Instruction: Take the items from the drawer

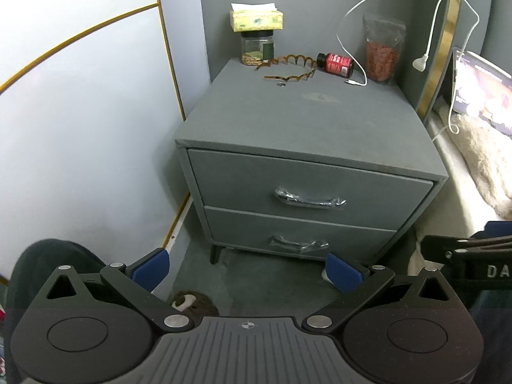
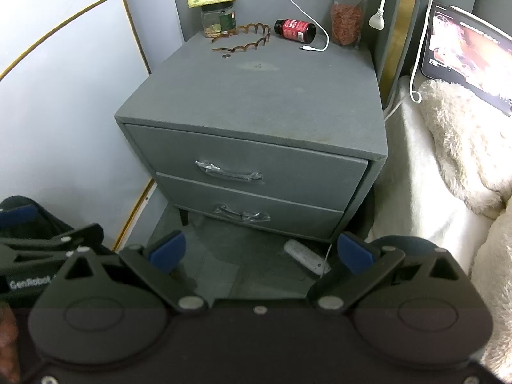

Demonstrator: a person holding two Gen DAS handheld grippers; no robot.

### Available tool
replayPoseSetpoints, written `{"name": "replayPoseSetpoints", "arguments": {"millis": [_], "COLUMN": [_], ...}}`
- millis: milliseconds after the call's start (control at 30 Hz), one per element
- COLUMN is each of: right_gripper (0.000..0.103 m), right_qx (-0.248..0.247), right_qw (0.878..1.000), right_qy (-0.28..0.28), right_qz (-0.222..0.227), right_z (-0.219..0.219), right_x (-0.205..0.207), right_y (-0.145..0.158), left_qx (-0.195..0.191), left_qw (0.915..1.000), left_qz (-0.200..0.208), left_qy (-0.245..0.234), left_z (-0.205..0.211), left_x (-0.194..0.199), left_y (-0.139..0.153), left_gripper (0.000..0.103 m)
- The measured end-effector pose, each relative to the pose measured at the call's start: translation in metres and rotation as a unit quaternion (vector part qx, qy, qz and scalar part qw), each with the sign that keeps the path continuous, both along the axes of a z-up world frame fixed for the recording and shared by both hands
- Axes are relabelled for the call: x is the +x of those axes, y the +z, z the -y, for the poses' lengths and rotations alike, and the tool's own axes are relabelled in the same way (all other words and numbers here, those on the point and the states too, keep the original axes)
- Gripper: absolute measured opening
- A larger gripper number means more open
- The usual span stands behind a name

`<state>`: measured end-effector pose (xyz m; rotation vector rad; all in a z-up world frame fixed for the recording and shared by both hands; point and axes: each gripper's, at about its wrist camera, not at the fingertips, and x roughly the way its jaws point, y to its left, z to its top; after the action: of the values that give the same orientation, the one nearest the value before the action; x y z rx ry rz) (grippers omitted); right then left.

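Observation:
A grey nightstand (image 1: 288,118) (image 2: 256,96) has two drawers, both shut. The top drawer (image 1: 307,192) (image 2: 243,166) and the bottom drawer (image 1: 297,233) (image 2: 256,208) each have a plastic-wrapped metal handle, the top drawer's handle (image 1: 308,200) (image 2: 228,171) above the bottom one's. My left gripper (image 1: 248,270) is open and empty, held back from the bottom drawer, above the floor. My right gripper (image 2: 260,252) is open and empty, also short of the nightstand. The drawers' contents are hidden.
On the nightstand top: a tissue box on a jar (image 1: 257,48), a brown wavy headband (image 1: 288,67), a red bottle (image 1: 334,63), a pouch of red bits (image 1: 382,51), a white cable. A bed with fluffy blanket (image 2: 457,147) and tablet (image 2: 467,48) is at right. A white power strip (image 2: 305,256) lies on the floor.

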<state>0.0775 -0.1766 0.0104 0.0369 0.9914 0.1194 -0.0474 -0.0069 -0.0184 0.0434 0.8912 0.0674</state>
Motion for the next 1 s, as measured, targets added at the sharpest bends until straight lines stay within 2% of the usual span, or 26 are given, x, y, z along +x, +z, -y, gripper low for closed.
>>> {"name": "replayPoseSetpoints", "arguments": {"millis": [433,600,833,1000], "right_gripper": [0.103,0.103,0.103,0.103], "right_qx": [0.023,0.03,0.067,0.073], "right_qw": [0.999,0.999,0.997,0.997], "right_qy": [-0.02,-0.028,-0.033,-0.04], "right_qz": [0.008,0.0,-0.017,0.002], "right_z": [0.022,0.026,0.035,0.05], "right_x": [0.001,0.002,0.008,0.012], "right_y": [0.009,0.003,-0.008,-0.013], "left_qx": [0.012,0.001,0.005,0.015], "left_qw": [0.9997,0.9997,0.9997,0.9989], "left_qz": [0.018,0.023,0.024,0.041], "left_qy": [-0.008,-0.008,-0.005,-0.017], "left_z": [0.016,0.009,0.009,0.016], "left_x": [0.01,0.016,0.027,0.035], "left_y": [0.011,0.007,-0.013,-0.026], "left_gripper": [0.103,0.103,0.103,0.103]}}
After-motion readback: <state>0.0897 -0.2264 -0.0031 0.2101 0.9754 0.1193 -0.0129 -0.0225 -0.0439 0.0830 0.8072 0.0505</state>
